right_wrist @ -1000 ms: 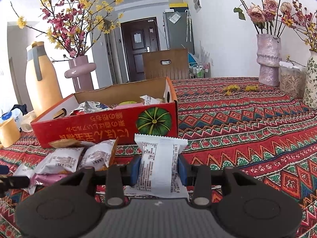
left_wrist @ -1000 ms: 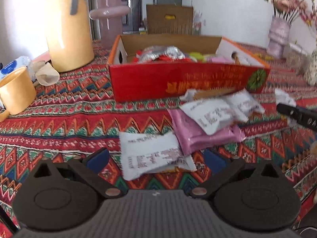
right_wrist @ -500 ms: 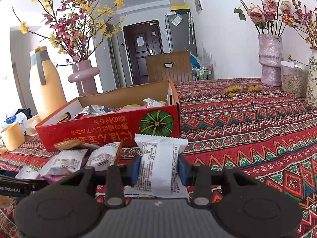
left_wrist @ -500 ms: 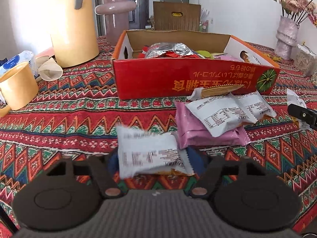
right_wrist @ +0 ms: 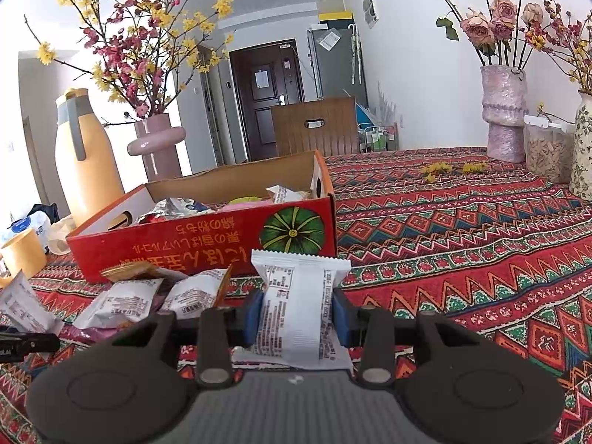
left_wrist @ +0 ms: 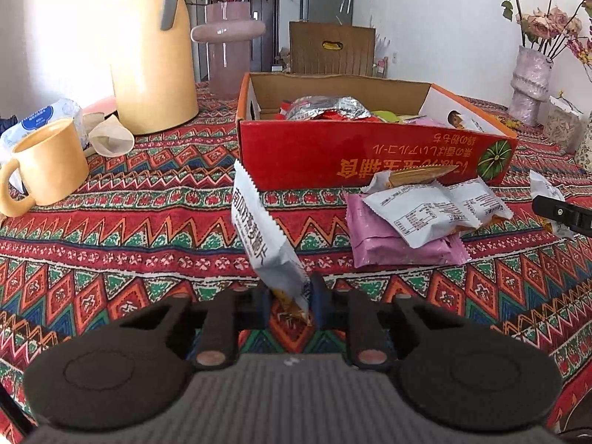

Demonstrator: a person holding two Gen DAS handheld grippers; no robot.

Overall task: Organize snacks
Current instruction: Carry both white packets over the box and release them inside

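My left gripper [left_wrist: 290, 299] has its jaws closing tight on a white snack packet [left_wrist: 259, 236], which stands tilted up off the patterned cloth. Behind it stands the red cardboard box [left_wrist: 370, 155], open on top with several snacks inside. Beside the box lie a pink packet [left_wrist: 388, 244] and two white packets [left_wrist: 418, 214]. My right gripper [right_wrist: 296, 310] is shut on another white snack packet [right_wrist: 296, 288], held flat in front of the box [right_wrist: 207, 244]. Its tip [left_wrist: 562, 214] shows at the right edge of the left wrist view.
A yellow mug [left_wrist: 48, 162], a tall yellow jug [left_wrist: 151, 63] and a pink vase [left_wrist: 225, 51] stand at the left. A flower vase [right_wrist: 503, 118] and a clear jar [right_wrist: 547, 151] stand at the far right. A brown chair back [right_wrist: 314, 125] rises behind the table.
My left gripper closed from wide open onto the white packet that lay flat, and the packet now stands tilted up. The right gripper and its packet have not moved.
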